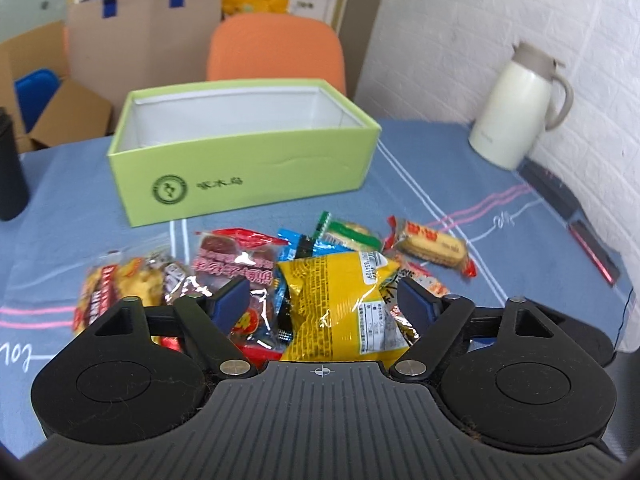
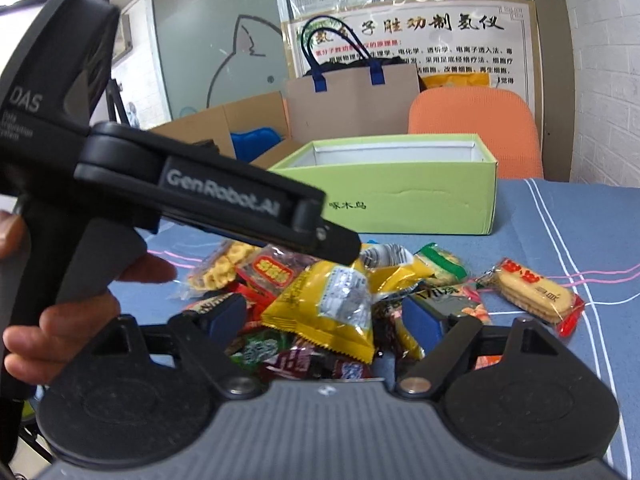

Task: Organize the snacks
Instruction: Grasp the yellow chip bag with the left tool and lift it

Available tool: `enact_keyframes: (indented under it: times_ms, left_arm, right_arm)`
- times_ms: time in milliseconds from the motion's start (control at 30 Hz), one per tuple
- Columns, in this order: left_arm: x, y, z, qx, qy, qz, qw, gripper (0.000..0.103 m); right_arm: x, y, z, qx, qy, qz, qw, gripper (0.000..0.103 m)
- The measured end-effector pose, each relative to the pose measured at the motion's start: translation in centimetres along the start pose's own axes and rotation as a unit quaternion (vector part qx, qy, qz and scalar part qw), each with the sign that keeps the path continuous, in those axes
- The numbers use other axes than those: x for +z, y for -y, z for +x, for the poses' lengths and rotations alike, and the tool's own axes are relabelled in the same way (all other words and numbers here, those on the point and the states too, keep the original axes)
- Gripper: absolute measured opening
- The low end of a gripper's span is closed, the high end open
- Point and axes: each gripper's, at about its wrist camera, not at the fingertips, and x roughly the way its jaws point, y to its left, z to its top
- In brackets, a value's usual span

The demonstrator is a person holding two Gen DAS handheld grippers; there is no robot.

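A heap of wrapped snacks lies on the blue tablecloth [image 1: 420, 168] in front of an open, empty light-green box [image 1: 248, 168] [image 2: 400, 204]. My left gripper [image 1: 322, 304] hangs over the heap with its blue pads apart. A yellow packet [image 1: 340, 300] [image 2: 324, 300] sits between them, near the right pad and clear of the left one. In the right wrist view the left gripper [image 2: 340, 246] reaches in from the left, held by a hand [image 2: 60, 320], with its tip just above that packet. My right gripper [image 2: 326, 320] stands open low over the near side of the heap, gripping nothing. A biscuit packet [image 1: 434, 246] [image 2: 532, 292] lies apart at the right.
A cream thermos jug [image 1: 516, 108] stands at the table's back right by the white wall. A black cylinder [image 1: 10, 168] stands at the left edge. Behind the table are an orange chair [image 1: 276, 48] [image 2: 472, 120], a brown paper bag [image 1: 144, 32] [image 2: 352, 100] and cardboard boxes [image 1: 68, 108].
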Motion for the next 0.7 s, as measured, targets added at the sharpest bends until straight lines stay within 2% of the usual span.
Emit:
enact_keyframes:
  times_ms: [233,300,333,367,400,433,533,700]
  left_arm:
    - [-0.2,-0.6,2.9,-0.033,-0.037,-0.004,0.9988,0.057]
    - [-0.4,-1.0,3.3,-0.049,-0.044,-0.012,0.9978,0.043]
    - [-0.4,-1.3,3.4,-0.055,-0.047,-0.018,0.9972,0.039]
    - [-0.5,-1.4,3.4,-0.062,-0.044,-0.018,0.9969,0.029]
    - [-0.5,-1.5,3.1,-0.069,-0.042,-0.017,0.9966,0.022]
    - [-0.5,-1.4,2.6,-0.073,-0.039,-0.016,0.9964,0.021]
    - [0.5,-0.8,0.8,-0.073,-0.008,-0.005,0.9973,0.020]
    - [6.3,-1.4,-0.8,-0.062,0.055,0.000,0.9966,0.021]
  right_arm:
    - [0.3,0.4,2.2,0.004,-0.014,0.000,1.000,0.076]
    - [0.2,0.3,2.9,0.004,-0.021,-0.001,1.000,0.069]
    - [0.1,0.3,3.1,0.000,-0.023,-0.001,1.000,0.063]
    - [-0.1,0.4,3.3,-0.001,-0.024,0.001,1.000,0.053]
    - [-0.2,0.6,3.2,-0.003,-0.022,0.003,1.000,0.051]
    - [-0.2,0.8,3.1,0.001,-0.020,0.005,1.000,0.047]
    - [0.8,0.4,2.0,0.000,-0.003,-0.009,1.000,0.048]
    - [6.0,0.6,2.0,0.002,0.045,-0.055,0.997,0.048]
